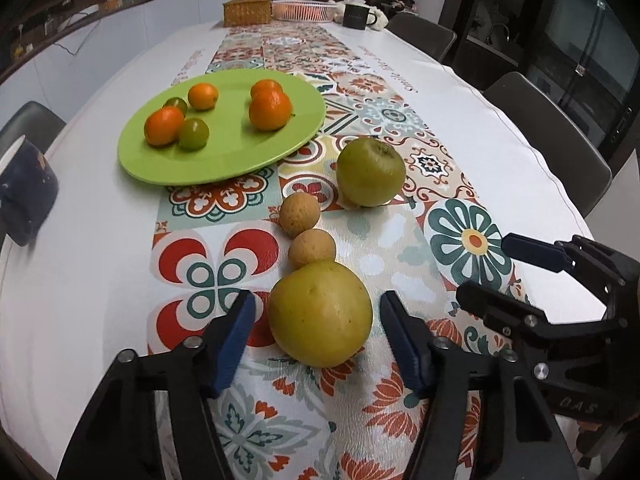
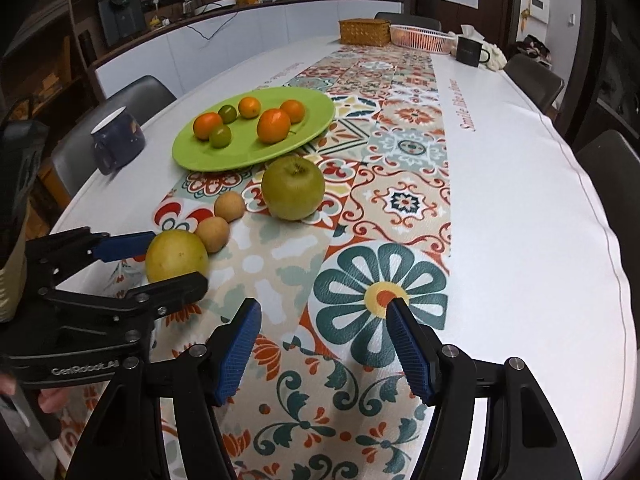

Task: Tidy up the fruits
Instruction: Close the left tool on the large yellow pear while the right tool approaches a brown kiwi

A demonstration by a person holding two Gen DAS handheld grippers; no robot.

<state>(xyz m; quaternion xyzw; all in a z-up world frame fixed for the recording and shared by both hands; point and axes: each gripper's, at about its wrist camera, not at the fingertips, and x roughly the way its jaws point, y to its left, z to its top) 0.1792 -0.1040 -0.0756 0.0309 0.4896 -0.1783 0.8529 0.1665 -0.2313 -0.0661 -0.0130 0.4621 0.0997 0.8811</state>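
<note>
A yellow-green round fruit (image 1: 319,314) lies on the patterned runner between the open fingers of my left gripper (image 1: 318,338); the pads stand apart from it on both sides. It also shows in the right wrist view (image 2: 176,255). Beyond it lie two small tan fruits (image 1: 311,248) (image 1: 299,215) and a green apple (image 1: 370,171). A green plate (image 1: 224,148) holds several small orange and green citrus fruits (image 1: 270,110). My right gripper (image 2: 325,344) is open and empty above the runner, to the right of the left gripper (image 2: 144,268).
A dark blue mug (image 2: 116,140) stands at the table's left edge. A wicker box (image 2: 365,31), a pink basket (image 2: 424,38) and a black mug (image 2: 469,51) stand at the far end. Chairs (image 1: 556,140) surround the table.
</note>
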